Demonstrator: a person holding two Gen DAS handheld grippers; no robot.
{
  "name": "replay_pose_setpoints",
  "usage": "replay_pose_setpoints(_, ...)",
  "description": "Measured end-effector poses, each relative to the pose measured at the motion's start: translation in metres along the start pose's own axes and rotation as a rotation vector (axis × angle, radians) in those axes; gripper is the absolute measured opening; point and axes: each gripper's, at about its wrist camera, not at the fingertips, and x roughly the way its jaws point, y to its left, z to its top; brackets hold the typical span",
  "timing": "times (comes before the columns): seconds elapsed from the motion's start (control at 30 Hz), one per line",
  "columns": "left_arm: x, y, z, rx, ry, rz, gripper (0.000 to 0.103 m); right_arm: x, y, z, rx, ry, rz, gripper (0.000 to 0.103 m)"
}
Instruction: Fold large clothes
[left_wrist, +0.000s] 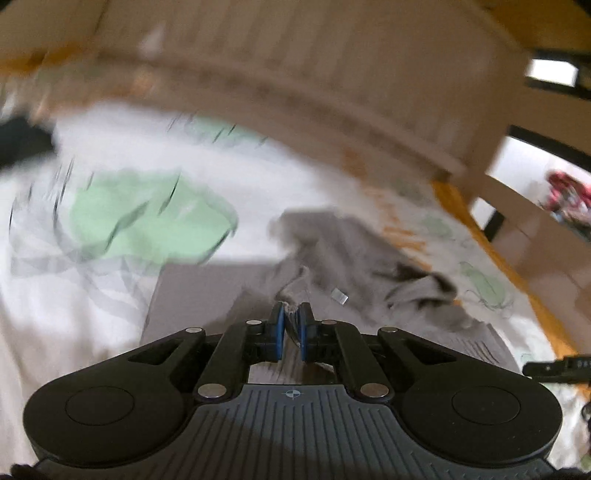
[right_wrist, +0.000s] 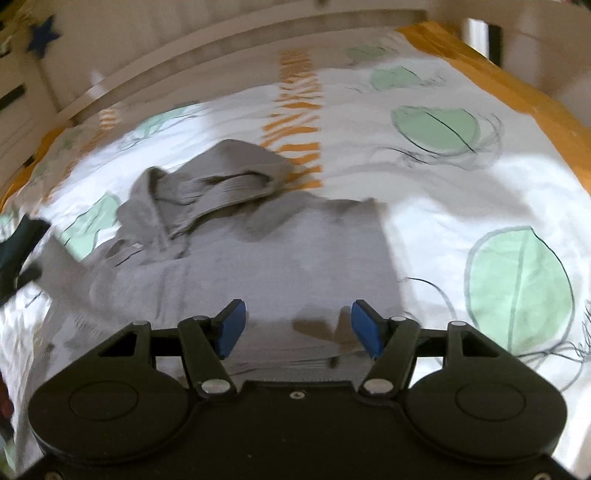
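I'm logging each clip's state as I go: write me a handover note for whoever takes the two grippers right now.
Left gripper: shut on a pinch of the grey hoodie.
Right gripper: open, holding nothing, above the hoodie's near edge.
The hoodie lies on the leaf-print bedsheet, hood at the far end.
Done: the side by the right gripper looks tucked in to a straight edge, though blur makes this uncertain.
Left: probably fold over the side the left gripper holds, then fold lengthwise.

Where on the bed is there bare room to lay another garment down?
Free: the white leaf-print duvet right of the grey hooded sweatshirt, up to the orange edge. A narrower strip lies beyond the hood. Crowded: the left side, by a dark item.
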Motion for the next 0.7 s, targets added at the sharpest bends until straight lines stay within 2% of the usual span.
replay_pose_setpoints(0.07, 0.012, 0.009, 0.0, -0.056, 0.06, -0.004, 0.008, 0.0, -0.011, 0.002, 0.035, 0.002, -0.018, 0.067)
replay_pose_setpoints(0.17, 0.027, 0.014, -0.002, -0.072, 0.124, -0.042, 0.01, -0.002, -0.024, 0.005, 0.073, -0.008, -0.038, 0.068)
replay_pose_setpoints(0.2, 0.03, 0.014, -0.002, -0.082, 0.133, -0.054, 0.017, -0.003, -0.028, 0.006, 0.086, -0.01, -0.037, 0.068)
replay_pose_setpoints(0.23, 0.032, 0.014, -0.002, -0.089, 0.134, -0.068, 0.029, -0.004, -0.031, 0.007, 0.1, -0.011, -0.03, 0.068)
replay_pose_setpoints(0.3, 0.036, 0.013, -0.004, -0.086, 0.134, -0.108, 0.046, -0.005, -0.034, 0.008, 0.127, -0.011, -0.01, 0.068)
replay_pose_setpoints(0.33, 0.037, 0.011, -0.005, -0.084, 0.134, -0.119, 0.053, -0.005, -0.035, 0.008, 0.134, -0.01, -0.001, 0.068)
replay_pose_setpoints(0.4, 0.04, 0.009, -0.006, -0.08, 0.129, -0.132, 0.06, -0.006, -0.035, 0.008, 0.137, -0.009, 0.01, 0.068)
replay_pose_setpoints(0.5, 0.044, 0.003, -0.007, -0.062, 0.129, -0.135, 0.066, -0.004, -0.032, 0.008, 0.129, -0.006, 0.021, 0.068)
replay_pose_setpoints(0.57, 0.045, 0.003, -0.007, -0.054, 0.138, -0.129, 0.066, -0.003, -0.031, 0.007, 0.129, -0.003, 0.022, 0.068)
replay_pose_setpoints(0.7, 0.038, 0.0, -0.008, -0.086, 0.163, -0.058, 0.067, -0.003, -0.033, 0.007, 0.14, 0.0, 0.024, 0.068)
